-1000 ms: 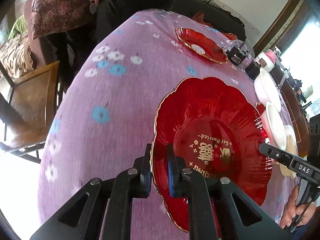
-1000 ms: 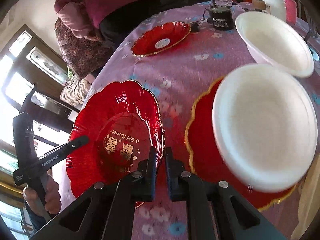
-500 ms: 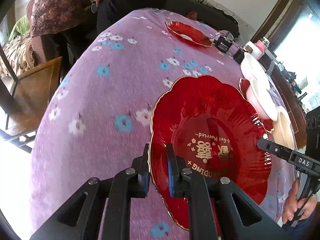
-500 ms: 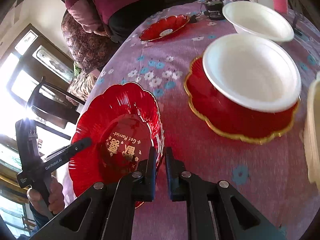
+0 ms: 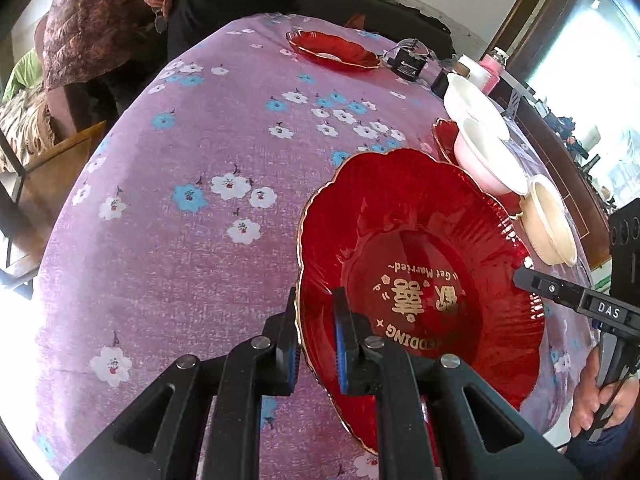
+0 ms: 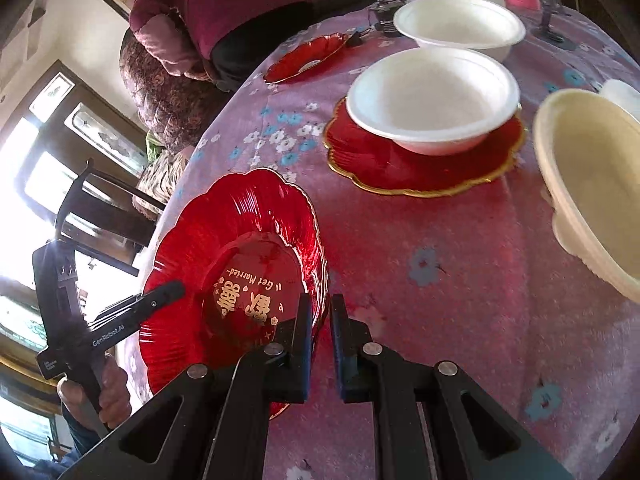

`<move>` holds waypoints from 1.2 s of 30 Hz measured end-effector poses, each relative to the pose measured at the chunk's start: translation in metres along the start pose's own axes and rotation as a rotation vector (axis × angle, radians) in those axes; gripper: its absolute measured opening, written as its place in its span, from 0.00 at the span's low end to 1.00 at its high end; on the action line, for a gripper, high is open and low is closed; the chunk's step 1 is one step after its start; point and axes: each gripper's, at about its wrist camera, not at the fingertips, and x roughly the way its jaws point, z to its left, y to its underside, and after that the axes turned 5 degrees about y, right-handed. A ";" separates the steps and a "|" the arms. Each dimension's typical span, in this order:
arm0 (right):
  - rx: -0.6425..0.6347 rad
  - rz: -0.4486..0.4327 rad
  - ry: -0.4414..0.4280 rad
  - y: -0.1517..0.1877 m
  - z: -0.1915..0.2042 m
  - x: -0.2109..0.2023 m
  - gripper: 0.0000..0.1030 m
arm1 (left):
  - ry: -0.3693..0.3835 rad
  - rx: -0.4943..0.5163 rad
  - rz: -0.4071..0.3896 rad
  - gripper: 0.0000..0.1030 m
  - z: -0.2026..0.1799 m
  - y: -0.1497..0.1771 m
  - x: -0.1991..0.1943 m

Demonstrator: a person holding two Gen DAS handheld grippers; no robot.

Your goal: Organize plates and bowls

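Observation:
A red scalloped plate (image 5: 420, 264) with a gold rim and gold lettering hangs over the purple flowered tablecloth (image 5: 192, 248), held from both sides. My left gripper (image 5: 316, 320) is shut on its left rim. My right gripper (image 6: 320, 320) is shut on the opposite rim of the same plate (image 6: 240, 248). Beyond it, a white bowl (image 6: 432, 92) sits in a second red plate (image 6: 424, 172). Another white bowl (image 6: 460, 24) stands behind that, and a cream bowl (image 6: 592, 176) is at the right. A third red plate (image 6: 304, 58) lies far back.
A person in a dark red top (image 6: 224, 4) stands at the table's far side. A small black box (image 5: 408, 62), a pink bottle (image 5: 490, 72) and a white tub stand at the back right. A wooden chair (image 5: 52, 160) is beside the table's left edge.
Both grippers have carried the red plate level across the table, away from the far red plate. The bowl on its plate has slid up in the right view, and the cream bowl has come in.

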 end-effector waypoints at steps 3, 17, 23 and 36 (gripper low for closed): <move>0.003 -0.007 -0.005 0.000 -0.002 -0.001 0.11 | 0.005 0.000 0.001 0.14 -0.002 0.000 0.002; 0.004 0.004 -0.042 0.009 -0.016 -0.013 0.14 | 0.034 0.023 -0.002 0.18 -0.009 0.002 -0.003; 0.012 -0.050 -0.019 0.008 -0.029 -0.040 0.15 | 0.036 0.059 -0.025 0.31 -0.010 0.004 -0.017; 0.173 -0.077 0.029 -0.036 -0.068 -0.022 0.15 | 0.018 0.058 -0.066 0.31 -0.004 -0.006 -0.034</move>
